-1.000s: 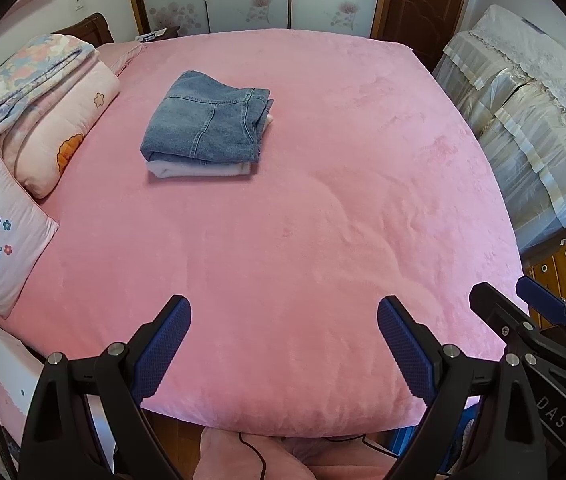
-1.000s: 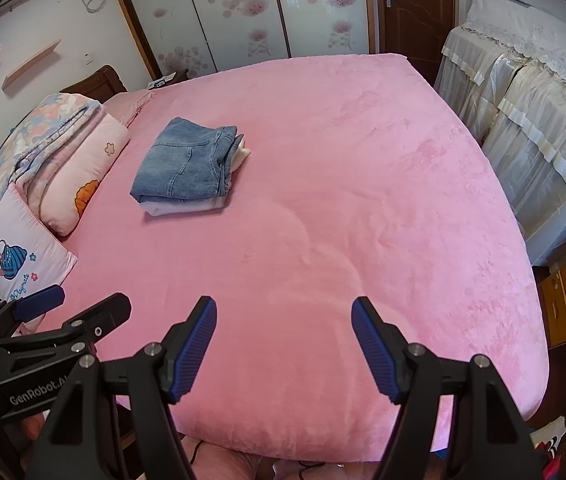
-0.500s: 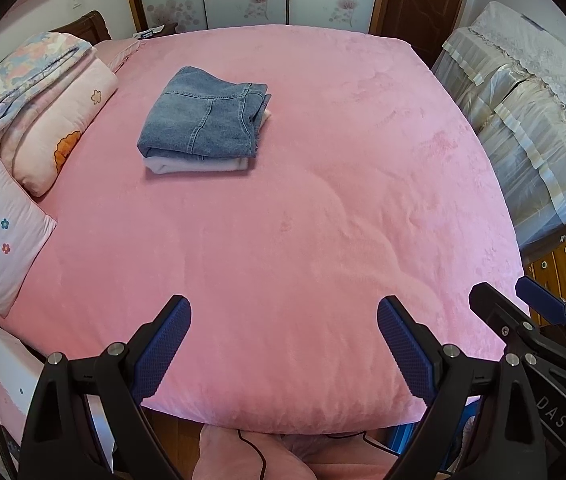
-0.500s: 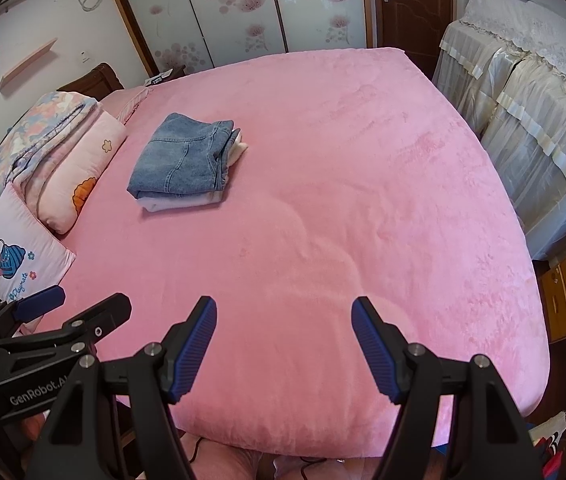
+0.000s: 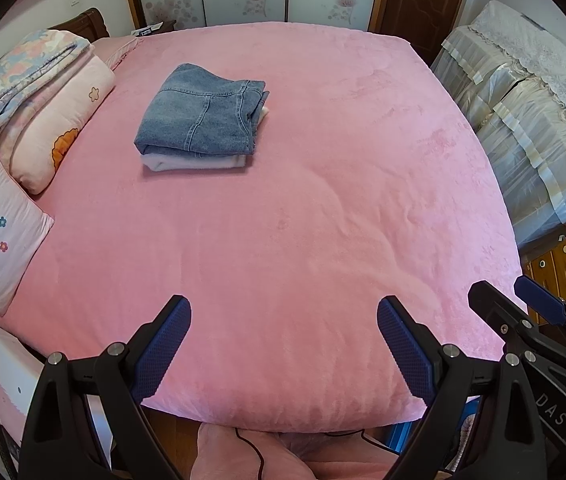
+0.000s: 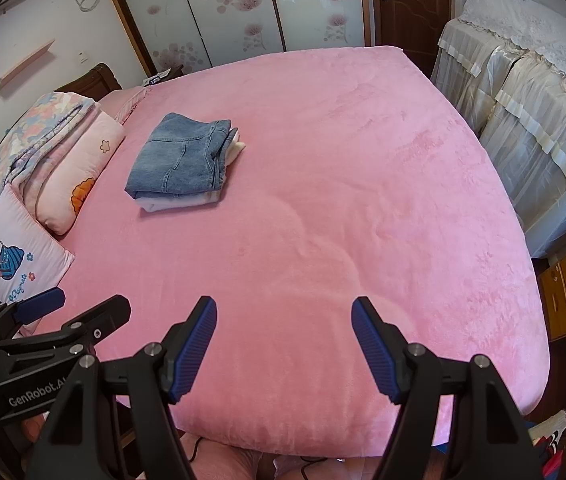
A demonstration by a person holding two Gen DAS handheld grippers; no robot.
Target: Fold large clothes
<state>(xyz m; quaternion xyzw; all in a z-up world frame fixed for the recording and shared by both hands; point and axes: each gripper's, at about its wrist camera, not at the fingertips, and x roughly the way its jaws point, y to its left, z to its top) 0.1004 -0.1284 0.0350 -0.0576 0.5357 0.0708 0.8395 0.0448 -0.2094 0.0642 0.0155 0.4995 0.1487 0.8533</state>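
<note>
I hold left tool (image 5: 283, 344) and right tool (image 6: 284, 344) level, side by side over the bed's (image 5: 323, 220) near edge, both wide open, empty; folded jeans (image 5: 203, 116) lie well ahead.

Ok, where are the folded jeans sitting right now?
In both wrist views the folded jeans lie on the far left part of the pink bed, stacked on a pale folded garment, beside the pillows; neither gripper touches them.
</note>
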